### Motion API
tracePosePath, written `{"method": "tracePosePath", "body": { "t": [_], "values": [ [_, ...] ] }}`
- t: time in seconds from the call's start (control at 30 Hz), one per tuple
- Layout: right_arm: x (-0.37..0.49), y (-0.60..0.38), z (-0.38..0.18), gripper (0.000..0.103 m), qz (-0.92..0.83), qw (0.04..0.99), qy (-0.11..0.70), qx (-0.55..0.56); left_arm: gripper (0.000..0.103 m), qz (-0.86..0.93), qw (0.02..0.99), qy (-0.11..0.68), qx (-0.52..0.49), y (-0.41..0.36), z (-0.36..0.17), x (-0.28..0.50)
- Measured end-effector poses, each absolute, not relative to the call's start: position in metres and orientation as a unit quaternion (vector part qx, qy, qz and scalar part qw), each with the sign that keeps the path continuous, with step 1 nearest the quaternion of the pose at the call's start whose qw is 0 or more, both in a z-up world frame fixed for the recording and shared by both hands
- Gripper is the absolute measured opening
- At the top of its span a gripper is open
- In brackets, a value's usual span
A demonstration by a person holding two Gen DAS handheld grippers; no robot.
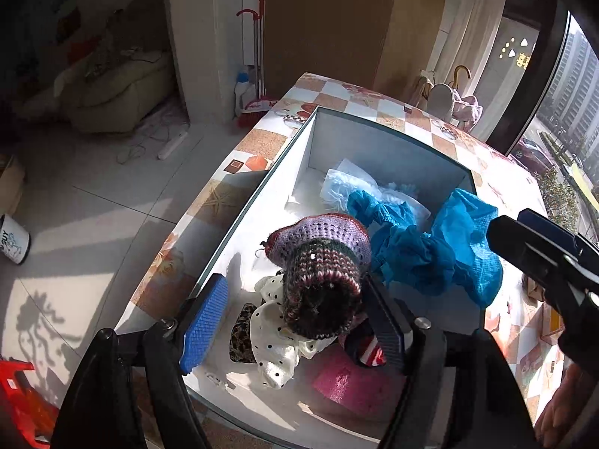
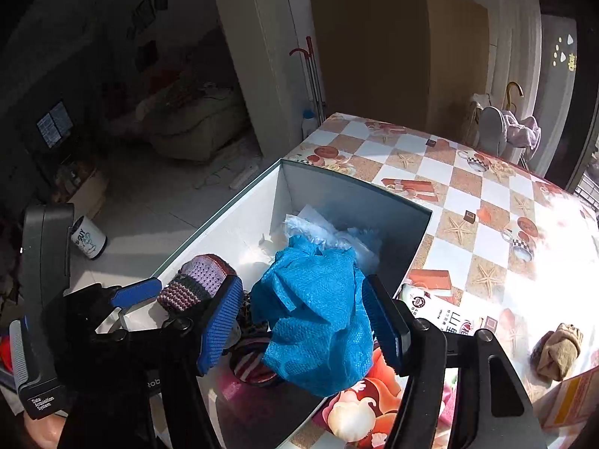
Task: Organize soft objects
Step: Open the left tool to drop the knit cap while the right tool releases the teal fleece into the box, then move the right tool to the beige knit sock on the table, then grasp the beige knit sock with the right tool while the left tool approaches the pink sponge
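Note:
An open white box (image 1: 262, 194) stands on the checkered table (image 2: 468, 194) and holds soft things. A knitted purple-and-maroon piece (image 1: 322, 262) rests on a white dotted cloth (image 1: 275, 336), between the fingers of my left gripper (image 1: 295, 325). That gripper is open, its blue pad (image 1: 204, 325) well clear of the knit. A crumpled blue cloth (image 2: 318, 318) lies over the box's near corner between the spread pads of my right gripper (image 2: 301, 323), which is open too. A clear plastic bag (image 1: 348, 183) sits at the box's far end. A pink piece (image 1: 348, 385) lies at the near end.
On the table right of the box lie a rolled brown sock (image 2: 558, 348), a white printed packet (image 2: 441, 310) and a soft doll (image 2: 359, 408). A white bin (image 1: 15, 239) and a red stool (image 1: 18, 404) stand on the tiled floor to the left.

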State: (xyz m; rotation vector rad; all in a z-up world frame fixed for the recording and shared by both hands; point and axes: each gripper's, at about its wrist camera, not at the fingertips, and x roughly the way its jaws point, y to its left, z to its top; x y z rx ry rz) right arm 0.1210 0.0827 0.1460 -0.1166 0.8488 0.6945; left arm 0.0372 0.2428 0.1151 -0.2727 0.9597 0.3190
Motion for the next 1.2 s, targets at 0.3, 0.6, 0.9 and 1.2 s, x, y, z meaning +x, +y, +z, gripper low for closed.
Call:
{"method": "tracePosePath", "body": {
  "t": [0.3,0.6,0.9,1.2],
  "values": [
    [0.149,-0.026,0.135,0.068,0.186,0.897,0.400,-0.033,0.077,0.046,0.894,0.431,-0.111,0.170,0.137,0.027],
    [0.209,-0.122,0.090,0.068,0.029,0.881,0.471,-0.048,0.077,-0.048,0.886,0.458,-0.057,0.069,0.127,0.039],
    [0.243,-0.112,0.028,0.068,-0.033,0.831,0.544,-0.109,0.077,-0.039,0.872,0.485,-0.048,0.066,0.113,0.025],
    [0.200,-0.133,0.036,0.015,0.036,0.855,0.515,-0.050,0.077,-0.053,0.870,0.488,-0.044,0.052,0.110,0.025]
  ]
}}
